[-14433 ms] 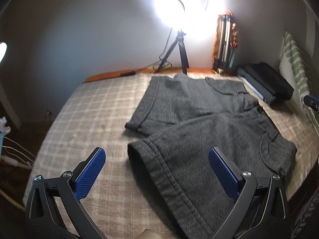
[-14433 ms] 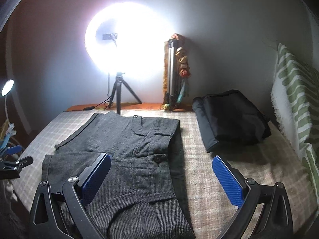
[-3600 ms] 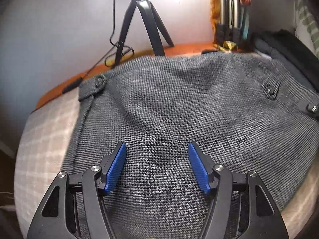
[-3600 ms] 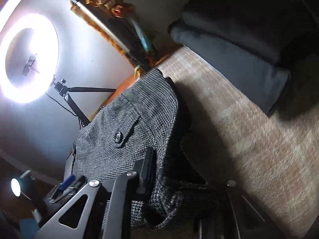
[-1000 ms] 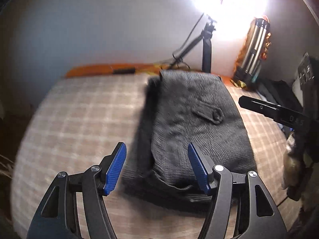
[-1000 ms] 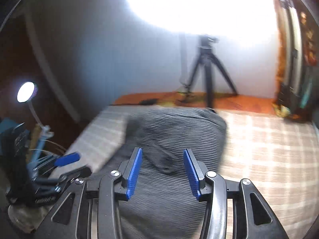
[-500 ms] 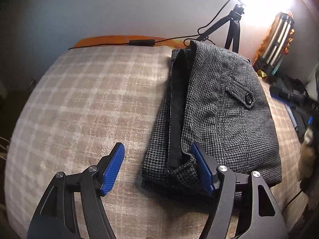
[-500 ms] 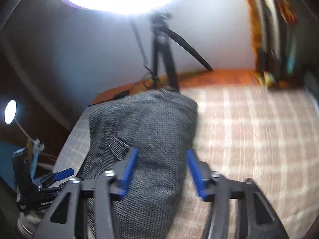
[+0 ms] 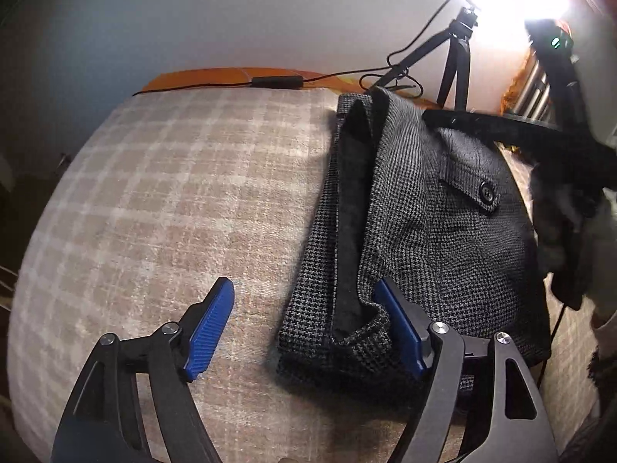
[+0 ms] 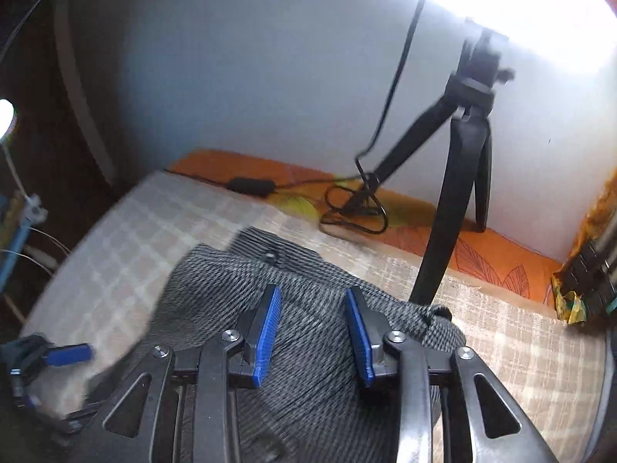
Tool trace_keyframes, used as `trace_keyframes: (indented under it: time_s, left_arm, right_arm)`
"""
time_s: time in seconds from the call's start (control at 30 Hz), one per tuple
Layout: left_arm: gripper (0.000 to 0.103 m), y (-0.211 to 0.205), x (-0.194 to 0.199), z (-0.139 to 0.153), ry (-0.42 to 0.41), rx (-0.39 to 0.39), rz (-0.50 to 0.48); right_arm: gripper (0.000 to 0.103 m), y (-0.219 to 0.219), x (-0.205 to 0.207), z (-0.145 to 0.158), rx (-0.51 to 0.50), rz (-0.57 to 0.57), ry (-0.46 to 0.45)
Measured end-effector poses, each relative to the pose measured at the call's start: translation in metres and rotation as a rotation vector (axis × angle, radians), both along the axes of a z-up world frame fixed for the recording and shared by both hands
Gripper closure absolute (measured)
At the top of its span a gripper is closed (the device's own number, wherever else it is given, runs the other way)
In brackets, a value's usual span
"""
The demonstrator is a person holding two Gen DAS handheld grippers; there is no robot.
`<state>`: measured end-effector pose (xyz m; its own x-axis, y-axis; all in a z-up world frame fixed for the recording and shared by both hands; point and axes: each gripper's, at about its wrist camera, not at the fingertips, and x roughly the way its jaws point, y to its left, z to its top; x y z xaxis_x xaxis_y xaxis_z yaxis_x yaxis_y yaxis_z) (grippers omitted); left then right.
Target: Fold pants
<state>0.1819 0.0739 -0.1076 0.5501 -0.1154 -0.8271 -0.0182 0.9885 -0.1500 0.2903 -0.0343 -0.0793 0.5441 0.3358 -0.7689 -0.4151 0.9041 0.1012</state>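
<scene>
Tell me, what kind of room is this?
Probably a bedroom used for filming. The folded pants lie on a bed with a checked blanket, and a tripod with a bright light stands by the wall.

one pair of folded grey pants (image 9: 432,227) lies on one checked blanket (image 9: 173,208). two grippers show: the left gripper (image 9: 308,328) at 6 o'clock of its own view, the right gripper (image 10: 314,332) likewise. one black tripod (image 10: 459,177) stands at 1 o'clock, one cable with an inline switch (image 10: 250,186) at 11 o'clock. one button (image 9: 486,192) shows on the pants.
</scene>
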Motion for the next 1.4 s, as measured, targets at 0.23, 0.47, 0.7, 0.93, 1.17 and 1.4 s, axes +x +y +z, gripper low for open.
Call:
trace_keyframes:
  time_s: [0.23, 0.47, 0.7, 0.93, 1.17, 1.4]
  left_arm:
    - [0.026, 0.018, -0.009, 0.011, 0.002, -0.101, 0.040]
    - [0.023, 0.044, -0.016, 0.008, 0.089, -0.308, 0.079]
    - [0.023, 0.037, -0.022, 0.009, 0.126, -0.340, 0.070]
    - [0.023, 0.041, -0.021, 0.005, 0.158, -0.425, 0.111]
    - [0.023, 0.048, -0.019, 0.000, 0.186, -0.526, 0.150]
    - [0.023, 0.048, -0.018, -0.009, 0.203, -0.572, 0.175]
  right_arm:
    - [0.068, 0.004, 0.005, -0.010, -0.022, -0.028, 0.012]
    - [0.031, -0.036, -0.034, 0.022, 0.135, -0.091, 0.011]
    - [0.018, -0.095, -0.073, 0.009, 0.340, -0.144, 0.149]
    - [0.016, -0.115, -0.063, -0.020, 0.496, -0.185, 0.293]
    - [0.016, -0.106, -0.059, -0.045, 0.512, -0.178, 0.361]
    - [0.015, -0.108, -0.058, -0.045, 0.526, -0.171, 0.336]
